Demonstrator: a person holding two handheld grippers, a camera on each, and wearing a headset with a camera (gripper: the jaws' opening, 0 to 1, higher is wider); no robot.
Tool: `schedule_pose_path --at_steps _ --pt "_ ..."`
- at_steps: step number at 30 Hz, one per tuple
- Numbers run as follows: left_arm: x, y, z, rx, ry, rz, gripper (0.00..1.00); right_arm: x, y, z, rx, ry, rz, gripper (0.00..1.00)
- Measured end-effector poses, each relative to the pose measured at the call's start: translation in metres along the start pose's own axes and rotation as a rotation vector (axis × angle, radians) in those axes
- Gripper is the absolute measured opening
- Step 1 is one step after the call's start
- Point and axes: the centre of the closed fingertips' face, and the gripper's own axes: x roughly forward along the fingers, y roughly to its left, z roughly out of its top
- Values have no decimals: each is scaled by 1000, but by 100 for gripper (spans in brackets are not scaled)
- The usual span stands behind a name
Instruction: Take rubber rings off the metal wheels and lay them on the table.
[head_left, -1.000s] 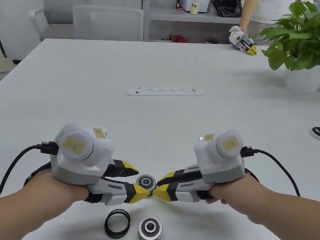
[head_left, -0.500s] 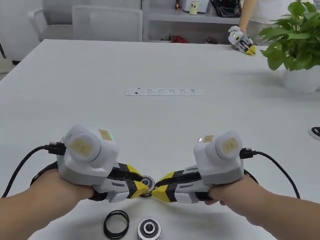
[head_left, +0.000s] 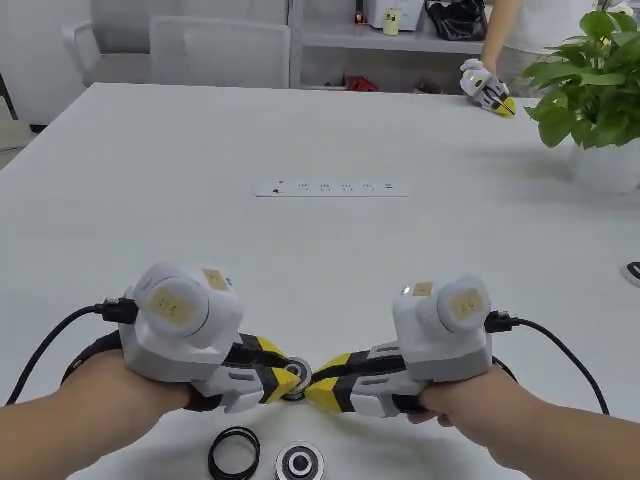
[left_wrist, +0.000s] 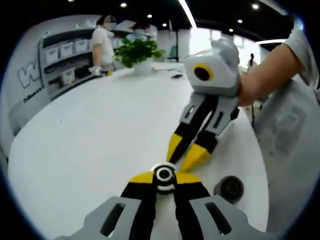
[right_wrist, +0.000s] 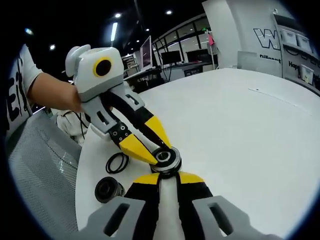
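A broad white table runs to the top of the head view, with a flat socket strip at centre, a potted plant at upper right and shelving behind

At bottom centre the two grippers meet tip to tip. The left gripper has its jaws closed on a dark-rimmed metal wheel, seen face-on in its own view. The right gripper has its jaws drawn almost together against the wheel's rim; whether they pinch it I cannot tell

The right gripper view shows a loose rubber ring lying flat at lower left, just beside a second wheel

A second ago the left jaws stood open around the wheel
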Motion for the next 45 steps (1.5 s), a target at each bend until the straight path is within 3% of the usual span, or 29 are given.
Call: schedule_pose_path --at_steps 3,8,11,19,28,45 --pt "0 0 0 -5 -3 7 13 -1 -5 -3 90 -8 -16 1" --pt "0 0 0 -5 0 20 13 0 -5 -2 116 -20 -21 0" --pt "0 0 0 -6 -2 28 13 -1 -8 -2 234 -63 -19 0" --pt "0 0 0 -3 -4 30 12 -7 -15 3 319 -117 -30 0" --pt "0 0 0 1 3 46 12 -11 -13 13 398 -176 -6 0" --pt "1 -1 0 9 29 67 12 -9 -6 19 347 -153 8 0"
